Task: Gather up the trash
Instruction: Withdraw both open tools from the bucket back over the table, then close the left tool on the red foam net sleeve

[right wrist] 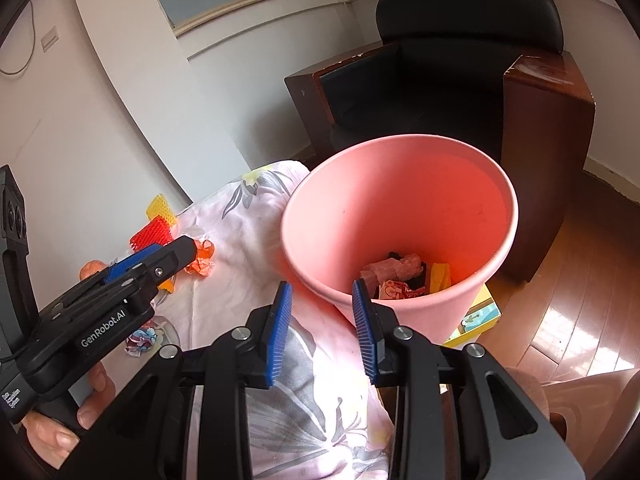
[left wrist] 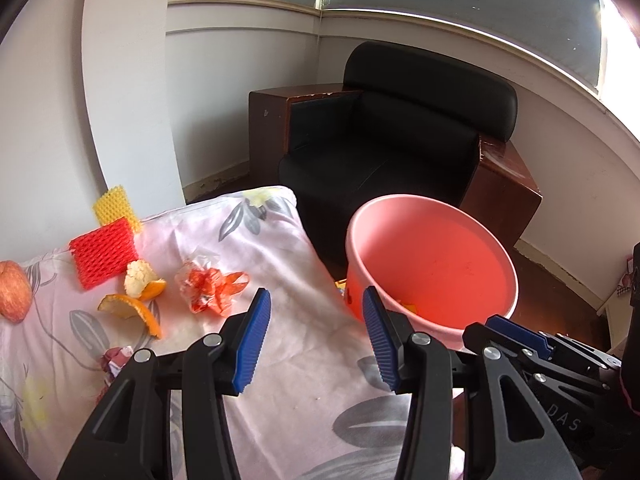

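Trash lies scattered on the floral cloth [left wrist: 280, 248], left of and beyond the left gripper [left wrist: 316, 336]: crumpled wrapper [left wrist: 210, 286] nearest, then orange peel [left wrist: 134, 310], red net [left wrist: 105, 256], yellow net [left wrist: 114, 204]; an apple [left wrist: 14, 290] sits far left. Pink bin [right wrist: 400, 220] stands off the cloth's right edge, already holding some scraps [right wrist: 400, 276]. Wrapper is ahead-left of the left gripper, so that hand is nearer; its long axis is hard to tell, it's a wad. Left gripper tilts down over bare cloth, jaws apart, nothing between them. Right gripper [right wrist: 322, 332] points down at the bin's near rim, jaws parted, empty. A hand [right wrist: 64, 408] grips the left tool's handle.
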`<state>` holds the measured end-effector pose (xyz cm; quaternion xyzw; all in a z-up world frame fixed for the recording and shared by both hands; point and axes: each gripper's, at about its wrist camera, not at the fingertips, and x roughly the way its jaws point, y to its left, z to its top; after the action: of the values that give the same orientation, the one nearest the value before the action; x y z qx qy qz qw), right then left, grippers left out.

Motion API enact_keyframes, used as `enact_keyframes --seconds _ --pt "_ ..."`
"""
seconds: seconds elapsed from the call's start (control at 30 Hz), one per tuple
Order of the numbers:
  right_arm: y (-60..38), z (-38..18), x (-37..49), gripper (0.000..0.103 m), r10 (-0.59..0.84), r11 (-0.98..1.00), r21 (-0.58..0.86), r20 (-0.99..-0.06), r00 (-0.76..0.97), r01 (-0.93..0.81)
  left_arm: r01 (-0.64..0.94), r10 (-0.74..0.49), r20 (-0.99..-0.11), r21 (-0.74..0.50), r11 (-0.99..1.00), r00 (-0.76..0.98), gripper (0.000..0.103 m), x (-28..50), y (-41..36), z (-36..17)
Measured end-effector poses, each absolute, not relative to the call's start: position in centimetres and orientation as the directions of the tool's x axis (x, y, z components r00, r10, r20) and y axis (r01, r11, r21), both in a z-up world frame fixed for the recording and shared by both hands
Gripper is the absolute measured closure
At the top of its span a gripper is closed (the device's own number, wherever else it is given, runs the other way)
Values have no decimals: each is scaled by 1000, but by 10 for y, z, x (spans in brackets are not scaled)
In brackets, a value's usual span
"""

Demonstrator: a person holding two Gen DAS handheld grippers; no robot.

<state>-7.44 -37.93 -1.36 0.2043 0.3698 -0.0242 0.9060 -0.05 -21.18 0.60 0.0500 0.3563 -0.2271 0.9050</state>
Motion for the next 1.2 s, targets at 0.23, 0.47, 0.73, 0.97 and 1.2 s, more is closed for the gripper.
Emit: enact_keyframes --seconds 0.23,0.47,0.73,0.97,1.2 --pt "-360 -14 -70 71 134 922 353 -680 720 162 416 -353 -680 -77 906 643 56 2 -178 -4" --pt "-337 -17 -55 71 193 916 385 -670 716 114 347 -317 -684 -99 933 657 56 12 -126 -10" --pt "-303 -24 -32 71 265 915 401 -669 695 37 270 -252 -655 -75 960 713 56 29 -52 -10" --pt "-277 -28 -13 71 314 916 401 -672 671 -27 180 -213 -666 -120 976 715 52 77 -4 -20" --pt "-272 -30 2 71 331 912 408 -673 661 -41 161 -218 -700 -147 976 681 51 135 9 -43"
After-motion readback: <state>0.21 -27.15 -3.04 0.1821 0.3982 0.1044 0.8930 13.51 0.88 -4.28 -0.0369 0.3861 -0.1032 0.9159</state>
